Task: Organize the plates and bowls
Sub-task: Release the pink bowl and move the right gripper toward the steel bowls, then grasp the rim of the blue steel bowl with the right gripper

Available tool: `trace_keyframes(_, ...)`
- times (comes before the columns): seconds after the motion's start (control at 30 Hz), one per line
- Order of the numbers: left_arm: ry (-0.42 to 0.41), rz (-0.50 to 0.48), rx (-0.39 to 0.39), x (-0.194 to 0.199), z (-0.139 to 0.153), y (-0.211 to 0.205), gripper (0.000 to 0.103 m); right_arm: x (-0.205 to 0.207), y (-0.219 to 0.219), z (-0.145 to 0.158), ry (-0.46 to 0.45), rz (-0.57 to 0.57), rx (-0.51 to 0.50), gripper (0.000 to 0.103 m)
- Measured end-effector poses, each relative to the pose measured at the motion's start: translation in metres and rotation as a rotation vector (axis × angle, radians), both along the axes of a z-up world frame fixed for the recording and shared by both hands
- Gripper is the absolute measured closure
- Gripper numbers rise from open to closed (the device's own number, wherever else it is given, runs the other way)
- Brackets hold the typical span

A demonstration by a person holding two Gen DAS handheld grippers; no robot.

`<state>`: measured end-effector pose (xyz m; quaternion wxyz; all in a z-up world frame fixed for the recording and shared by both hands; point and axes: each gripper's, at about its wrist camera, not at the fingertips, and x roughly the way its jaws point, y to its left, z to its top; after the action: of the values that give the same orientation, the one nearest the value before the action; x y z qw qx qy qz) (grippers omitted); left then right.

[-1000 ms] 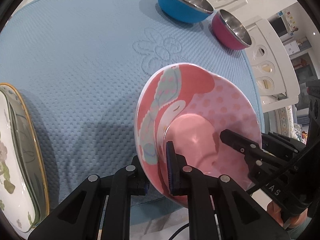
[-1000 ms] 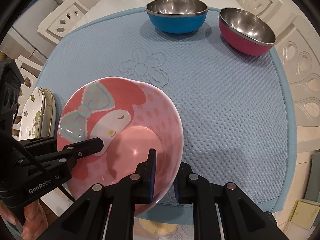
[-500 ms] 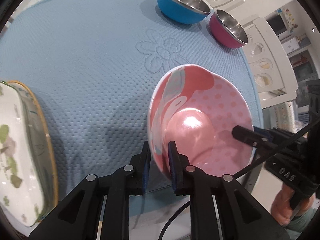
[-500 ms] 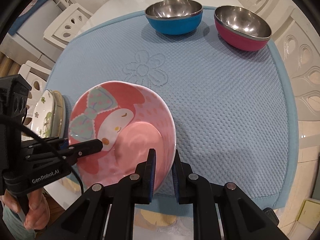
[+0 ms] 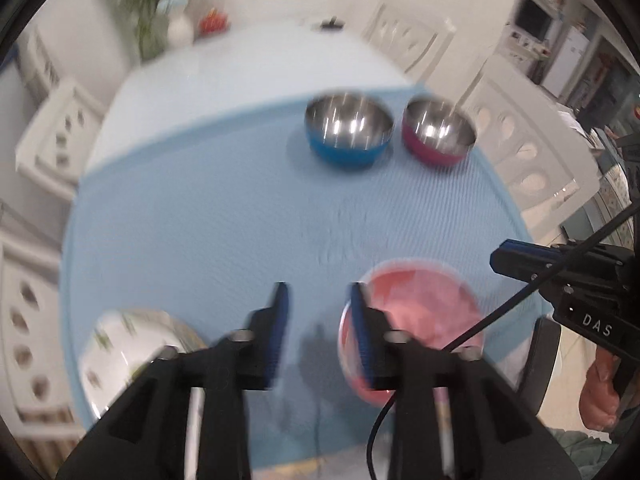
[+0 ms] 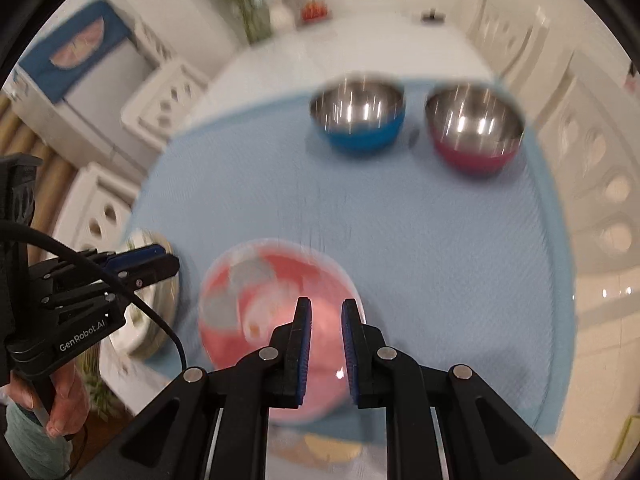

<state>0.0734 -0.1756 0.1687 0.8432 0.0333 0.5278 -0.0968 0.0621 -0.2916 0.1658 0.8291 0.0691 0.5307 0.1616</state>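
Observation:
The pink cartoon bowl [image 5: 424,312] [image 6: 256,300] lies upright near the front edge of the blue mat [image 5: 200,220], blurred like the mat. My left gripper [image 5: 318,288] hangs above the mat just left of the bowl. Its jaws are opening and nothing is between them. My right gripper [image 6: 326,304] hovers over the bowl's right rim with its pads close together and nothing clamped. Each gripper shows in the other's view: the right gripper [image 5: 496,254] and the left gripper [image 6: 172,264].
A blue steel bowl [image 5: 348,136] [image 6: 358,116] and a magenta steel bowl [image 5: 438,132] [image 6: 474,128] stand side by side at the mat's far edge. A stack of floral plates [image 5: 120,344] [image 6: 132,332] sits at the front left. White chairs [image 5: 52,136] ring the table.
Both grippers let go of the pink bowl's rim and rose, tilting to look farther across the table. The bowl now rests flat on the mat. The left jaws have spread apart.

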Motion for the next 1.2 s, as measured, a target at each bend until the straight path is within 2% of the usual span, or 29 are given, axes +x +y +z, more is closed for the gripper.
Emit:
trace_keyframes(0.03, -0.026, -0.018, 0.001, 0.009, 0.009, -0.003, 0.059, 0.005, -0.002, 0.006, -0.022, -0.016, 0.016, 0.083)
trace_keyframes(0.07, -0.048, -0.032, 0.003, 0.021, 0.019, -0.007, 0.052, 0.015, -0.004, 0.012, -0.044, -0.039, 0.033, 0.07)
trace_keyframes(0.1, -0.062, -0.037, 0.004, 0.029, 0.024, -0.009, 0.03, 0.022, -0.004, 0.016, -0.059, -0.06, 0.045, 0.052)
trace_keyframes(0.17, -0.1, -0.058, -0.017, 0.057, 0.034, -0.013, 0.015, 0.041, -0.01, 0.021, -0.099, -0.109, 0.101, 0.046)
trace_keyframes(0.23, -0.096, -0.082, -0.041, 0.087, 0.031, -0.018, 0.016, 0.059, -0.014, 0.018, -0.085, -0.167, 0.123, 0.046)
trace_keyframes(0.33, -0.024, -0.07, -0.11, 0.144, 0.009, -0.015, 0.016, 0.098, -0.018, -0.004, 0.017, -0.257, 0.22, 0.046)
trace_keyframes(0.37, 0.028, -0.055, -0.156, 0.169, -0.005, -0.009, 0.016, 0.11, -0.02, -0.016, 0.063, -0.306, 0.253, 0.046)
trace_keyframes(0.47, 0.124, -0.04, -0.244, 0.213, -0.034, -0.001, 0.024, 0.132, -0.027, -0.04, 0.143, -0.404, 0.306, 0.046)
trace_keyframes(0.57, 0.194, -0.035, -0.316, 0.245, -0.064, 0.001, 0.029, 0.156, -0.028, -0.064, 0.199, -0.477, 0.297, 0.046)
trace_keyframes(0.63, 0.234, -0.035, -0.339, 0.259, -0.082, -0.002, 0.042, 0.172, -0.028, -0.077, 0.222, -0.498, 0.279, 0.046)
trace_keyframes(0.83, 0.306, -0.049, -0.349, 0.276, -0.128, -0.017, 0.058, 0.206, -0.024, -0.1, 0.234, -0.516, 0.237, 0.046)
trace_keyframes(1.03, 0.338, -0.026, -0.363, 0.286, -0.152, -0.019, 0.084, 0.228, -0.018, -0.12, 0.258, -0.501, 0.177, 0.064)
trace_keyframes(1.13, 0.345, -0.02, -0.37, 0.287, -0.159, -0.018, 0.086, 0.233, -0.013, -0.127, 0.266, -0.491, 0.143, 0.076)
trace_keyframes(1.2, 0.337, -0.023, -0.37, 0.285, -0.158, -0.019, 0.087, 0.235, -0.012, -0.13, 0.267, -0.483, 0.113, 0.08)
